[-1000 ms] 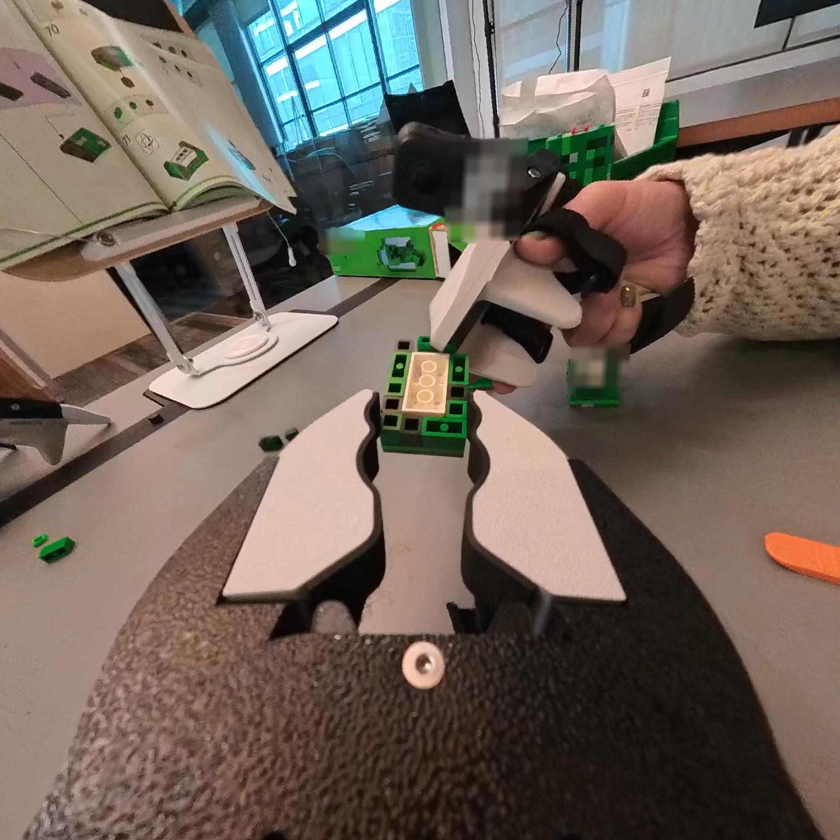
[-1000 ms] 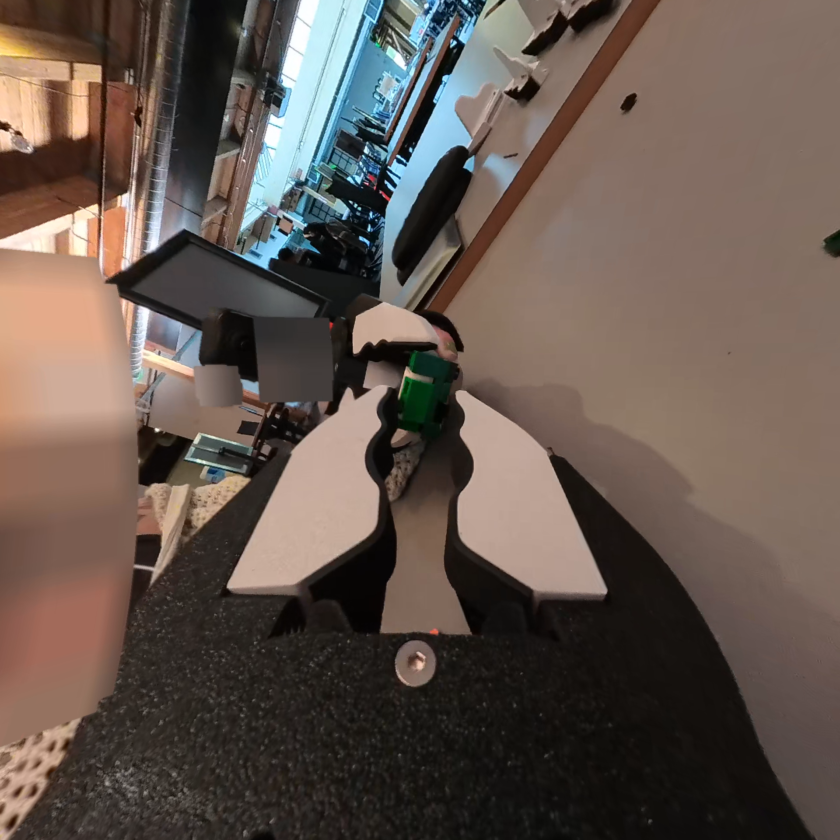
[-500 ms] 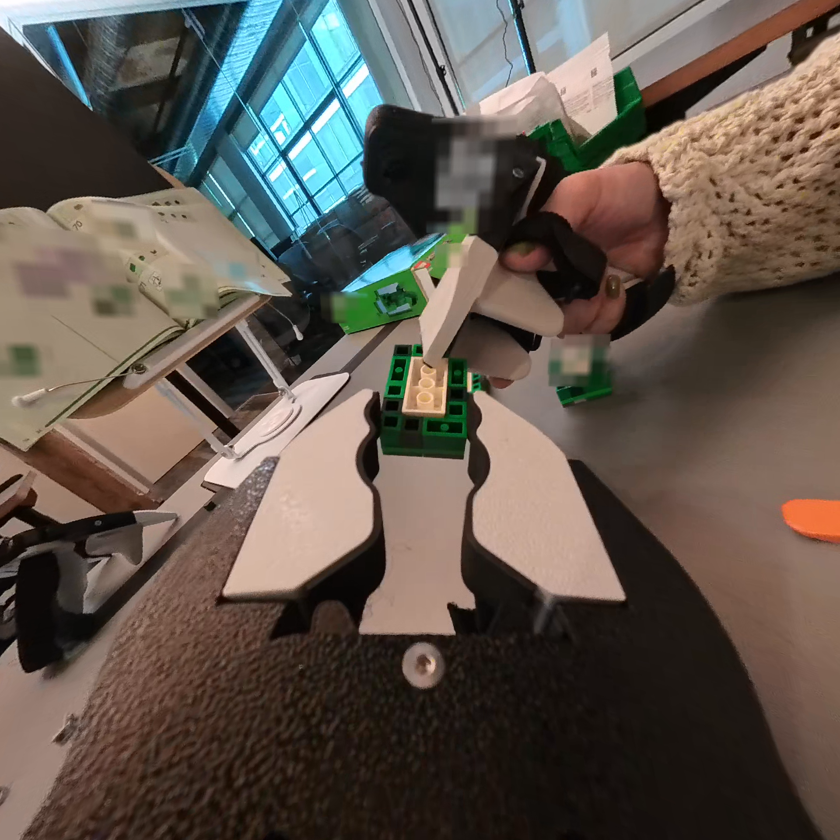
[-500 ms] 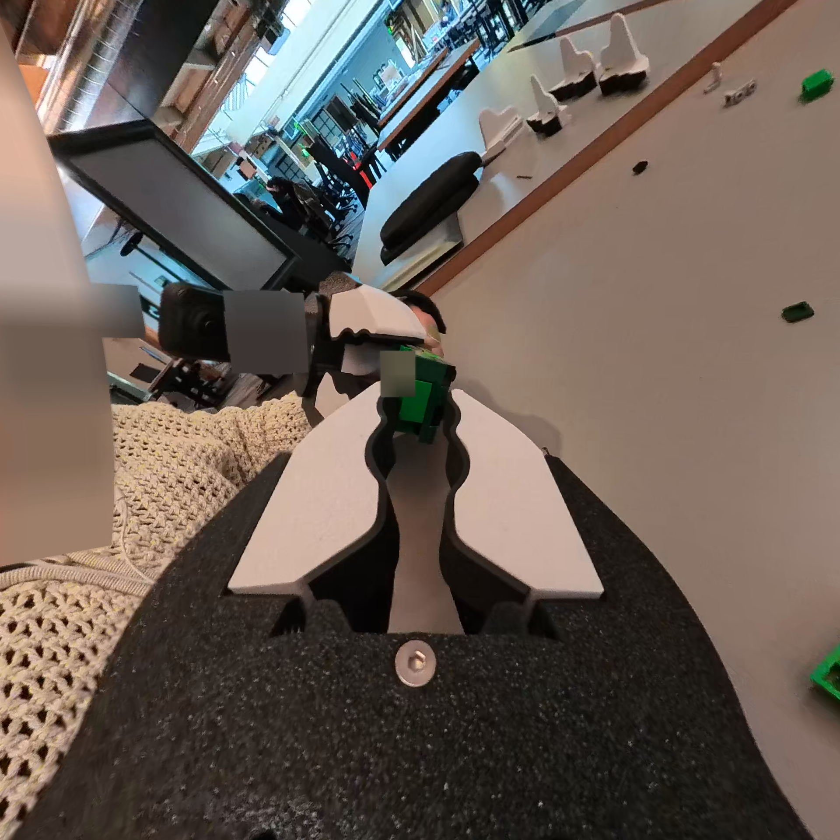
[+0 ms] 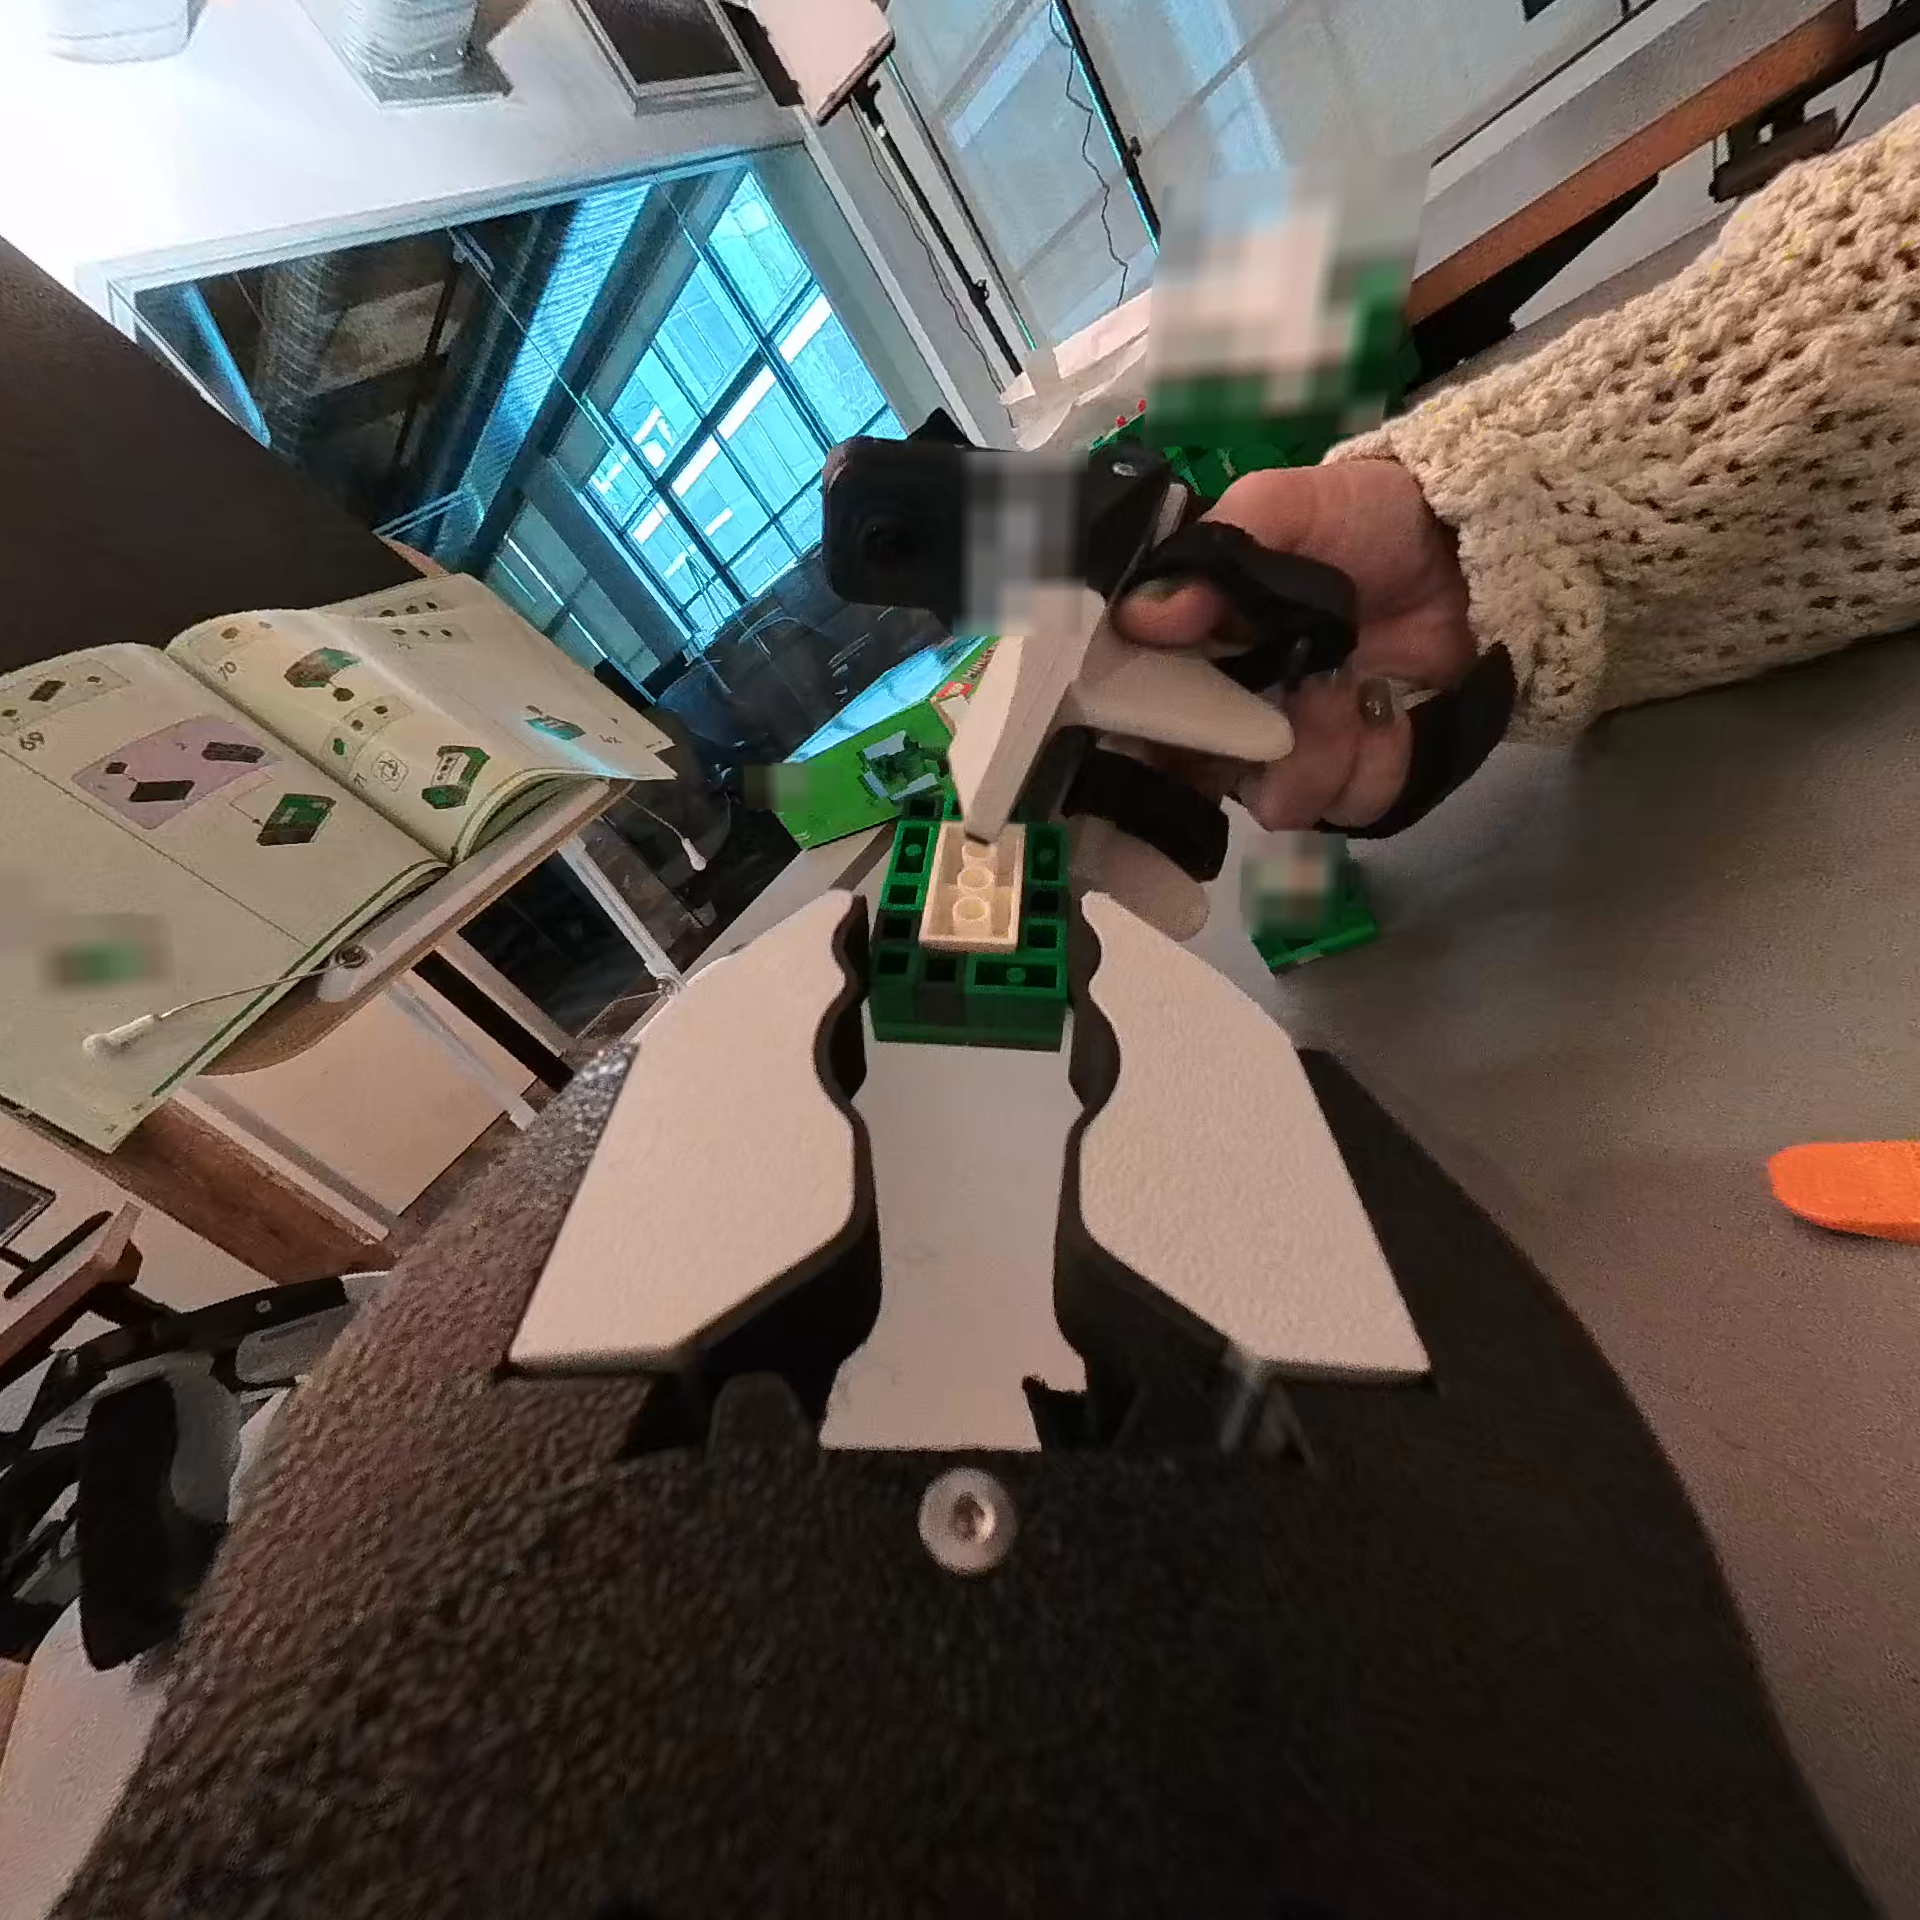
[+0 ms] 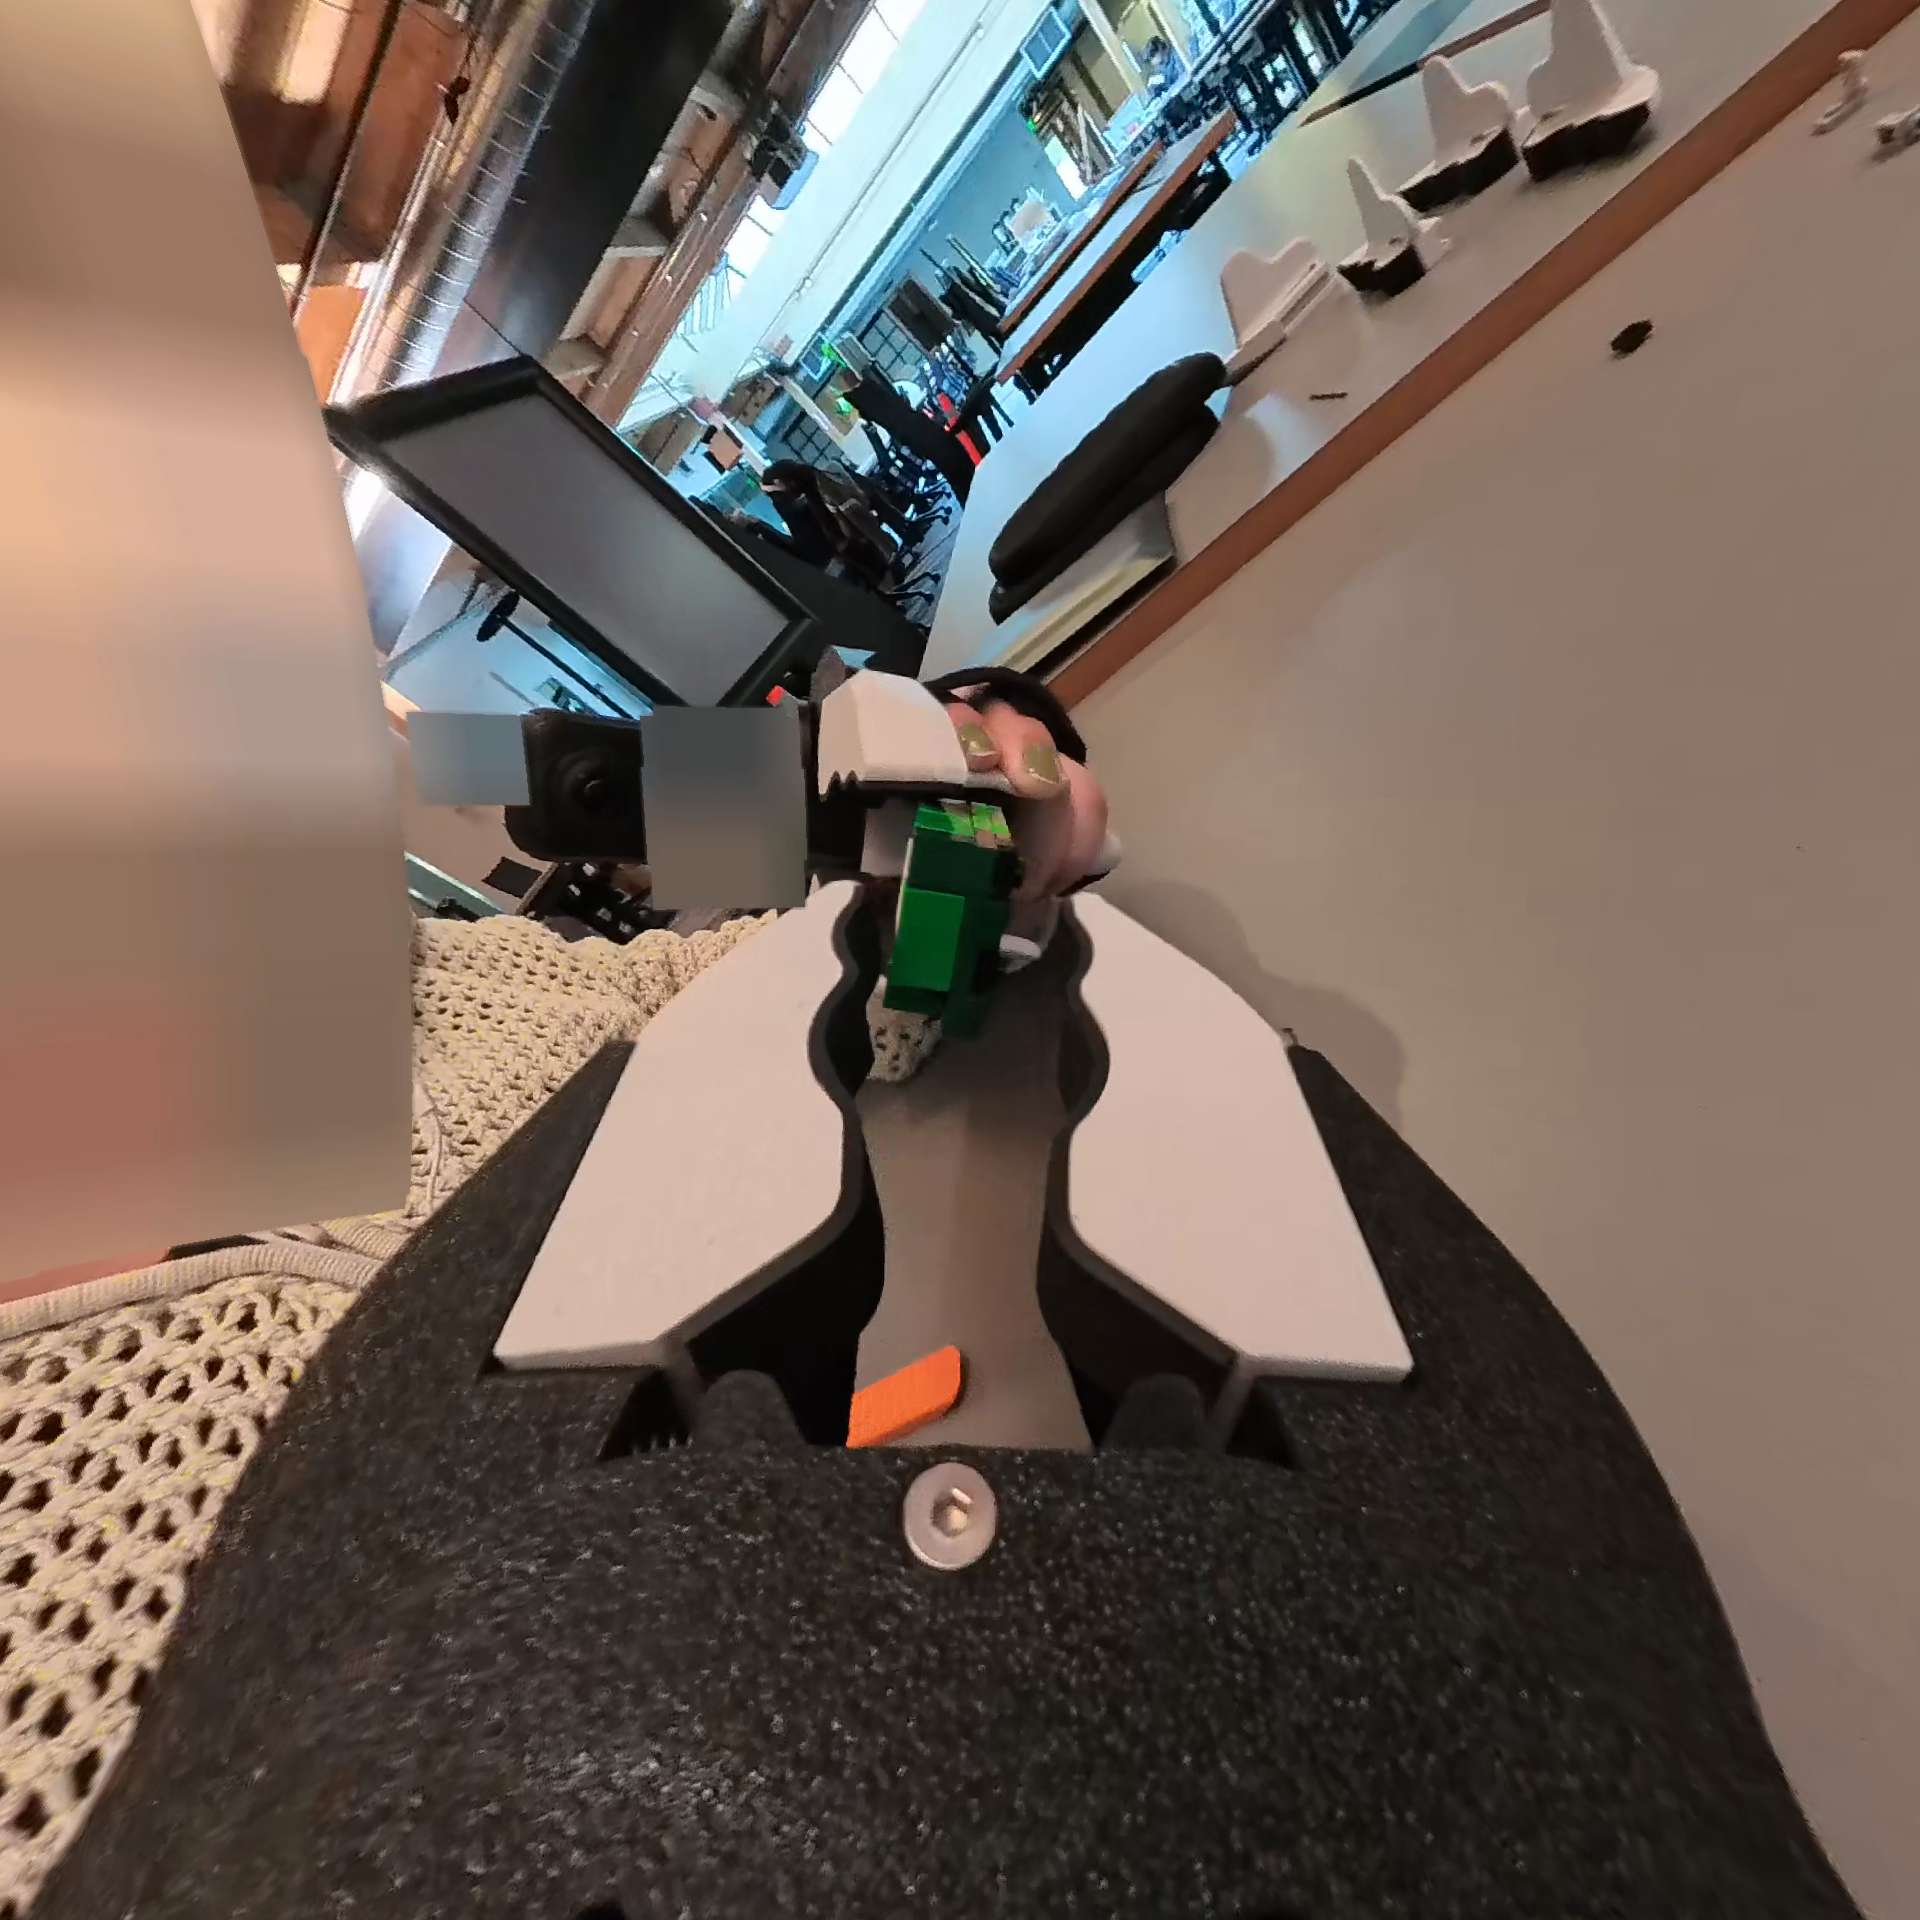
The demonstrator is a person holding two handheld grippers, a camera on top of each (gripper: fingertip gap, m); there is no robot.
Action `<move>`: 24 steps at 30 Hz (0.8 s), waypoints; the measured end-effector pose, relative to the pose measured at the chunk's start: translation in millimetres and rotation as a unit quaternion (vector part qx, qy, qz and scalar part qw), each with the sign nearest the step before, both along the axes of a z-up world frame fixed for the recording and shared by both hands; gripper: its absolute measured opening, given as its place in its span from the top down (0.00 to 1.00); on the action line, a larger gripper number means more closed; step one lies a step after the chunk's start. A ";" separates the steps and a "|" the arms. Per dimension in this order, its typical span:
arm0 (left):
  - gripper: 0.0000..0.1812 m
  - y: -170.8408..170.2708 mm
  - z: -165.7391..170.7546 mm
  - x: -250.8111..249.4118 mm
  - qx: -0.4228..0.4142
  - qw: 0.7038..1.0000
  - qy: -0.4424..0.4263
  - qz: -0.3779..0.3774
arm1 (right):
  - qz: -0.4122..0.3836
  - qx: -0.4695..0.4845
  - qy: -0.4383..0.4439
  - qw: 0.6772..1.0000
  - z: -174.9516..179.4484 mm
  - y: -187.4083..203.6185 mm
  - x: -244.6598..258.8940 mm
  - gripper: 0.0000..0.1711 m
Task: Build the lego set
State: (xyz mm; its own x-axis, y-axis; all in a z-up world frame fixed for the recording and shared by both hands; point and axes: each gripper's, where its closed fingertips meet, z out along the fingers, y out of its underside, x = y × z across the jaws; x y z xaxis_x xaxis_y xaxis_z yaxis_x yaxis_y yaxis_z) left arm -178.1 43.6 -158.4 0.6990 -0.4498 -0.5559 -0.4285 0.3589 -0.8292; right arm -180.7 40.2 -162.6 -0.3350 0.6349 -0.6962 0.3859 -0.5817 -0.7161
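Observation:
My left gripper [image 5: 971,956] is shut on a small green and black lego block [image 5: 1013,987] and holds it in the air, above the grey table. A white plate [image 5: 971,902] with three studs in view lies on top of the block. My right gripper [image 6: 961,935] is open, held by a hand in a cream knit sleeve. It reaches in from the upper right, and one of its fingertips [image 5: 985,821] rests on the far end of the white plate. In the right wrist view the block [image 6: 940,925] shows side-on just past my fingertips.
An open instruction booklet [image 5: 312,790] rests on a stand at the left. A green lego box [image 5: 883,748] and a small green build [image 5: 1309,925] are behind the block. An orange tool [image 5: 1849,1200] lies on the grey table [image 5: 1662,987] at the right. My two grippers' fingertips are within a few centimetres of each other.
The left gripper has lifted and tilted with the block in it. The right gripper has swung over the block, and its fingertip has come down onto the white plate.

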 end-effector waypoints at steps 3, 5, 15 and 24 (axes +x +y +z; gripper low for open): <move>0.80 -0.6 1.1 -0.2 0.001 1.000 -0.004 -0.002 | -0.006 -0.015 0.012 1.000 4.2 3.8 2.5 0.81; 0.80 -1.0 2.1 -0.6 0.003 1.000 -0.007 -0.002 | -0.012 -0.013 0.014 1.000 4.4 7.8 5.0 0.83; 0.80 -1.2 -0.7 1.1 0.004 1.000 0.002 -0.002 | -0.002 0.007 0.010 1.000 4.0 5.8 9.2 0.90; 0.80 -2.1 -1.5 3.9 -0.001 1.000 -0.006 -0.010 | 0.016 -0.033 -0.008 0.999 1.9 5.6 11.7 0.91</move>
State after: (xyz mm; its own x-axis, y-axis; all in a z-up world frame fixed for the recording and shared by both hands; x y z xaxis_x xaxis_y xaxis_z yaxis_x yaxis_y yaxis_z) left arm -174.2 41.5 -159.9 0.6956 -0.4658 -0.5470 -0.4117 0.3656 -0.8348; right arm -168.9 45.8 -160.7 -0.3432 0.5766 -0.7414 0.4162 -0.6143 -0.6704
